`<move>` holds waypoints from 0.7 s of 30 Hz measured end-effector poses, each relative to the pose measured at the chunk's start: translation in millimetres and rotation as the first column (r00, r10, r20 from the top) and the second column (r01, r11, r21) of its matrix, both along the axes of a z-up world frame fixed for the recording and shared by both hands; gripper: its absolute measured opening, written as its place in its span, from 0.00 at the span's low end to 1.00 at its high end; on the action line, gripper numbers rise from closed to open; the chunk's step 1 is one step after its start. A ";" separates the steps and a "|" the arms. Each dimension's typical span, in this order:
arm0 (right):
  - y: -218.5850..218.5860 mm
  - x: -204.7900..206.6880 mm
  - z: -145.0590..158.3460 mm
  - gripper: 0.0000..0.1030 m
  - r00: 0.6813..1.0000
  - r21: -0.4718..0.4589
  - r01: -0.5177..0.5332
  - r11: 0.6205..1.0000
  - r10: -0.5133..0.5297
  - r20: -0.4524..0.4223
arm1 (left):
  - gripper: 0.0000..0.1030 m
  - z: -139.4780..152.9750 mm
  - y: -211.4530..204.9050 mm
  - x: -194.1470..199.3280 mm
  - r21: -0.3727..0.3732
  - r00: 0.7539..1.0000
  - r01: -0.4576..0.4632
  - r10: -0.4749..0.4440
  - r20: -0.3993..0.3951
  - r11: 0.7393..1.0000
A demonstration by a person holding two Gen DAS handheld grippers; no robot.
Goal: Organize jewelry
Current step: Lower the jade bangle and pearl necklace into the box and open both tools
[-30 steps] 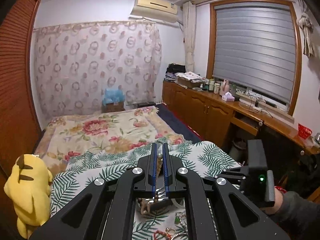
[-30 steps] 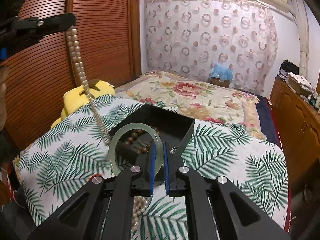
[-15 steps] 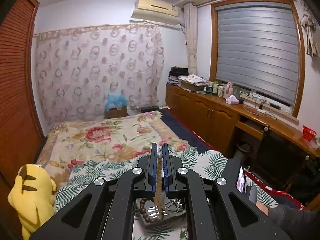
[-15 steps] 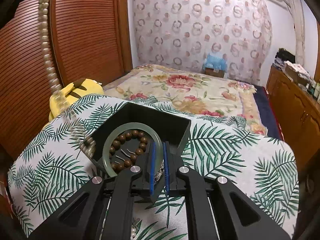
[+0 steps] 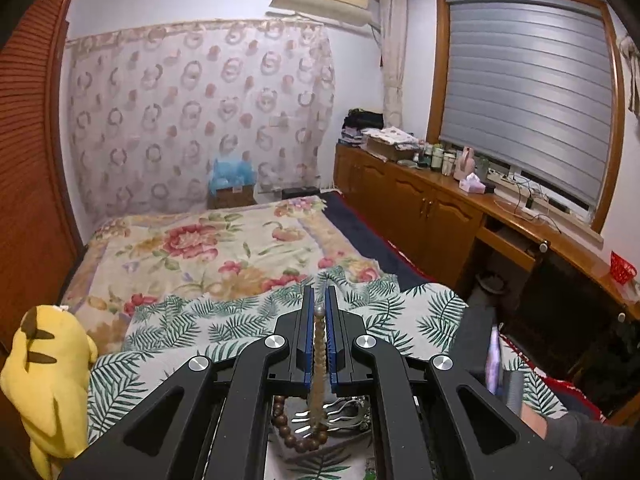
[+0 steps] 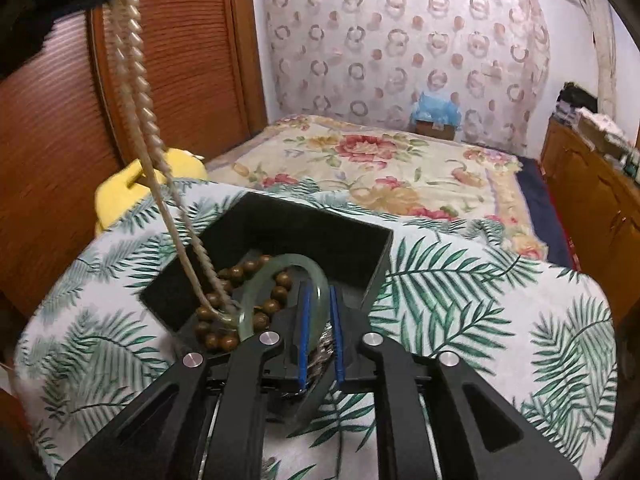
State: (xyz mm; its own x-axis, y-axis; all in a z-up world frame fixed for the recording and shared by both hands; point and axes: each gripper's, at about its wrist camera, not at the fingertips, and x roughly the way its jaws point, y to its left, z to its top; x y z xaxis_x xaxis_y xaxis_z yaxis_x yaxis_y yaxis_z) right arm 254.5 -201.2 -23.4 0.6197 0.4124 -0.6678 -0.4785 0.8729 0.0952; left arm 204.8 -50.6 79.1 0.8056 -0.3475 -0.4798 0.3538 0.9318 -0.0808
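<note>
Two claws working. My left claw [image 5: 319, 312] is clamped on the cream pearl bead strand [image 6: 136, 92], dangling into the black rectangular box [image 6: 304, 232] below. My right claw [image 6: 319, 320] is opening, pale green jade bangle [image 6: 280, 268] between its pads, over that box.

A black box [image 6: 280, 228] sits on a white cloth [image 6: 460, 280] printed with green palm fronds. In the box lie dark brown wooden beads [image 6: 256, 268] and a pale translucent green bangle [image 6: 280, 268]. A cream pearl strand [image 6: 136, 68] hangs at upper left. The fingers [image 6: 305, 328] are black with blue pads. The bedspread [image 6: 380, 172] is cream with red flowers; the plush toy [image 5: 48, 380] is yellow.
</note>
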 end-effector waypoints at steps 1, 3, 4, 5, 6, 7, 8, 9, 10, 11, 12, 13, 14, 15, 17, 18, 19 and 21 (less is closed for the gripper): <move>-1.3 -2.5 1.4 0.13 1.000 0.000 0.000 1.000 0.000 0.006 | 0.05 -0.4 -0.3 1.3 -0.001 1.000 0.000 0.000 -0.001 1.000; -4.2 -9.0 4.2 0.13 1.000 -0.005 -0.005 1.000 0.005 0.019 | 0.05 -3.6 -0.9 3.9 -0.003 1.000 0.000 0.000 -0.008 1.000; -6.4 -13.5 5.6 0.14 1.000 -0.008 -0.007 1.000 0.007 0.026 | 0.05 -5.6 -2.0 5.2 -0.002 1.000 0.000 0.000 -0.012 1.000; -8.1 -16.2 6.4 0.14 1.000 -0.010 -0.007 1.000 0.007 0.029 | 0.05 -6.5 -3.1 6.0 -0.001 1.000 0.000 0.000 -0.015 1.000; -10.3 -19.4 7.7 0.14 0.999 -0.012 -0.007 1.000 0.008 0.031 | 0.05 -7.3 -3.5 6.9 -0.001 1.000 0.000 0.000 -0.018 1.000; -13.7 -24.6 8.7 0.14 0.999 -0.011 -0.008 1.000 0.009 0.035 | 0.05 -7.7 -4.1 8.0 0.000 1.000 0.000 0.000 -0.021 1.000; -15.9 -27.1 9.0 0.14 0.999 -0.008 -0.009 1.000 0.009 0.037 | 0.05 -9.3 -5.1 8.5 0.001 1.000 0.002 -0.002 -0.026 1.000; -18.7 -30.9 9.4 0.14 0.999 -0.004 -0.008 1.000 0.008 0.039 | 0.05 -11.1 -6.3 8.4 0.004 1.000 0.003 -0.003 -0.029 1.000; -23.0 -36.5 9.1 0.14 0.999 0.005 -0.007 1.000 0.007 0.039 | 0.05 -12.1 -7.6 8.3 0.006 0.999 0.004 -0.004 -0.032 1.000; -25.4 -38.8 8.8 0.14 0.999 0.009 -0.006 1.000 0.006 0.037 | 0.05 -14.2 -8.4 8.1 0.009 0.999 0.008 -0.007 -0.036 1.000; -28.0 -41.6 7.8 0.14 0.999 0.011 -0.003 1.000 0.003 0.034 | 0.05 -15.9 -9.4 8.3 0.012 0.999 0.009 -0.009 -0.039 1.000; -30.9 -45.4 6.1 0.14 1.000 0.011 0.003 1.000 -0.003 0.029 | 0.05 -17.8 -9.6 7.9 0.015 0.999 0.010 -0.009 -0.042 1.000; -33.1 -48.6 4.9 0.14 1.000 0.015 0.003 1.000 -0.003 0.024 | 0.05 -20.5 -9.5 7.6 0.014 0.999 0.010 -0.009 -0.047 1.000; -33.8 -51.4 4.0 0.14 1.000 0.019 0.001 1.000 -0.002 0.023 | 0.05 -21.8 -10.0 7.5 0.013 0.999 0.010 -0.010 -0.050 1.000; -35.3 -57.8 1.5 0.14 1.000 0.020 -0.001 1.000 0.001 0.019 | 0.05 -25.3 -9.2 7.5 0.011 0.998 0.009 -0.008 -0.058 1.000; -35.7 -61.6 0.1 0.14 1.000 0.019 -0.004 1.000 0.004 0.015 | 0.05 -28.0 -8.2 6.6 0.012 0.998 0.008 -0.007 -0.061 1.000; -35.5 -63.9 -0.8 0.15 1.000 0.020 -0.006 1.000 0.006 0.014 | 0.05 -29.9 -7.8 5.9 0.014 0.998 0.006 -0.006 -0.064 1.000; -35.4 -70.0 -2.5 0.14 1.000 0.021 -0.013 1.000 0.013 0.012 | 0.05 -34.5 -7.2 1.6 0.018 0.998 0.009 -0.007 -0.068 1.000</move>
